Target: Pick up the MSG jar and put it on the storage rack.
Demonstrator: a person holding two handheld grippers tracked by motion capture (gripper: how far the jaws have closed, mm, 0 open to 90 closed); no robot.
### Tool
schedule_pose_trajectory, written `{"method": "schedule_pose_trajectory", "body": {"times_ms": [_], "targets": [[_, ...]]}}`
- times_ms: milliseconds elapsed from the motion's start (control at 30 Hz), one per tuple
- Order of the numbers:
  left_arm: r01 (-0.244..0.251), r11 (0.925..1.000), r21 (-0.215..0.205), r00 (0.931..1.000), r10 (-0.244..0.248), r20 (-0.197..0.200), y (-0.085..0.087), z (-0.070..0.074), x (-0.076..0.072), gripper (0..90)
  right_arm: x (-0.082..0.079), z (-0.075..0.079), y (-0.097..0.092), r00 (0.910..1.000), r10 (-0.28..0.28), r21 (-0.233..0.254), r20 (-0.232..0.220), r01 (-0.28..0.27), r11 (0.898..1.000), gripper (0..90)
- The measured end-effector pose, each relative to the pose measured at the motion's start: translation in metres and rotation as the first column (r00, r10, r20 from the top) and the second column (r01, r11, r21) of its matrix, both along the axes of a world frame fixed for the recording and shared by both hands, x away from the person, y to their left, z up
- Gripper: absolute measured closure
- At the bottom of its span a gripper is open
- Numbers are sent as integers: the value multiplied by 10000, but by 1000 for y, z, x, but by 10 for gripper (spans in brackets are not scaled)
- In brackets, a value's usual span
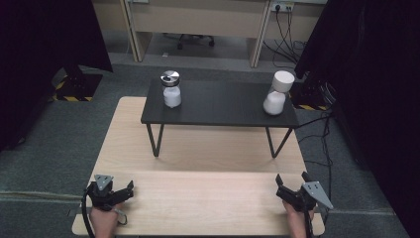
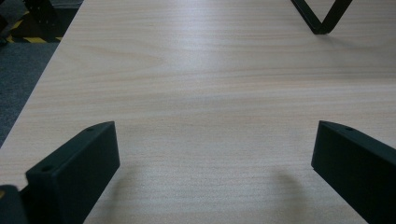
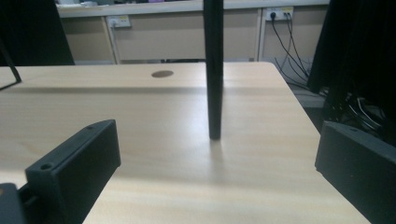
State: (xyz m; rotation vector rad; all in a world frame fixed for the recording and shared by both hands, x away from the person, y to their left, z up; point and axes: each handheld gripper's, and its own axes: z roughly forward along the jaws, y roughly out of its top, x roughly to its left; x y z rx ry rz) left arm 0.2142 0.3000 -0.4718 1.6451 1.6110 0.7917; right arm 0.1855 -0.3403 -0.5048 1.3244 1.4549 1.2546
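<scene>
Both jars (image 1: 171, 90) (image 1: 276, 94) stand well beyond wide-spread tongs (image 1: 120, 191) (image 1: 292, 179).

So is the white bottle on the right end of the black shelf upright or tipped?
Tipped: the white bottle leans on the black shelf, its round cap end tilted up and to the right of its base.

I sit at a pale wooden table (image 1: 198, 198) on grey carpet (image 1: 59, 144). Black curtains (image 1: 44, 44) hang on both sides. Beige desks (image 1: 198, 20) line the far wall.

Light wooden table (image 1: 198, 148) carries black raised shelf (image 1: 220, 106); shelf bears steel-lidded jar (image 1: 171, 89), white-lidded jar (image 1: 277, 92).
</scene>
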Motion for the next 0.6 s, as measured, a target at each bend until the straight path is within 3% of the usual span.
{"method": "schedule_pose_trajectory", "body": {"times_ms": [400, 600], "targets": [[6, 9999, 110, 10000, -6, -57, -2, 1, 1, 0, -15, -20, 3, 9983, -568, -19, 131, 569, 9984, 3], [0, 9999, 118, 10000, 1, -47, -3, 1, 1, 0, -18, -26, 5, 9973, -584, -187, 455, 593, 9981, 3]]}}
